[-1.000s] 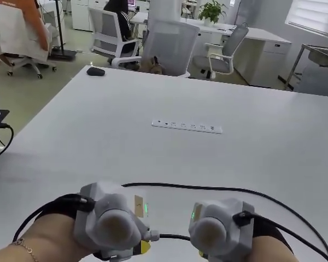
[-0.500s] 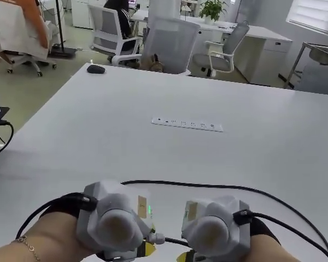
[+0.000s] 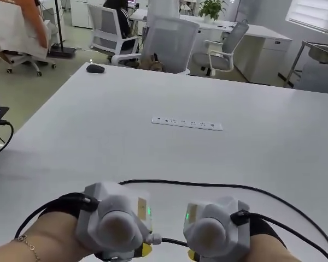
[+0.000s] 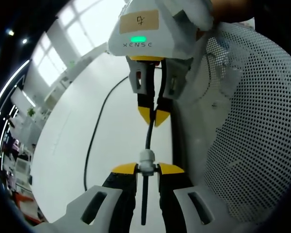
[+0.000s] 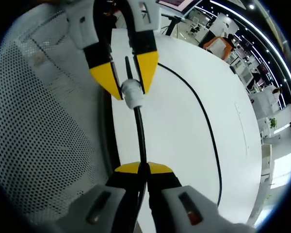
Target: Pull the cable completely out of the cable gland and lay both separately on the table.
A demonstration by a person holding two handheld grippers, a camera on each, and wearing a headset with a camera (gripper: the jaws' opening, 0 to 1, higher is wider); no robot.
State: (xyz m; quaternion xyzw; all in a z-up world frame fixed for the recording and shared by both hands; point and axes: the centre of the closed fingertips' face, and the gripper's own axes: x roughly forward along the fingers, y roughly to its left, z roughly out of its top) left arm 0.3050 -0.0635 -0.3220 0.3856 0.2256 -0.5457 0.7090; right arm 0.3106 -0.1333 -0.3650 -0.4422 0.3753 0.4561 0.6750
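Where the gland (image 4: 147,161) sits: between the yellow tips of your left gripper (image 4: 147,168), a small white fitting with the black cable (image 4: 148,136) running straight through it.
Left gripper: closed down onto the gland, one jaw pressing it from each side. The jaws are only as far apart as the fitting is wide.
Right gripper (image 5: 141,169): clamped on the bare cable, with no gap visible between its yellow tips. It faces your left gripper head on, tips near each other but apart.
Cable: a short straight stretch bridges the two grippers. Past the gland it carries on back between the left jaws, so the two are not yet separated. The rest lies on the table in a long loose curve (in the head view it sweeps from behind your left gripper across toward the right edge).
Table (image 3: 98,136): white. You hold both grippers low at its near edge, and I cannot tell whether the gland touches the top.
Power strip (image 3: 187,124): white, lying flat toward the middle of the table, well apart from the grippers.
Mouse (image 3: 95,69): dark, near the far left corner.
Mesh (image 4: 252,121): white with small holes, close alongside the jaws in both gripper views (what it belongs to I cannot tell).
Chairs (image 3: 169,46): grey office chairs beyond the table's far edge.
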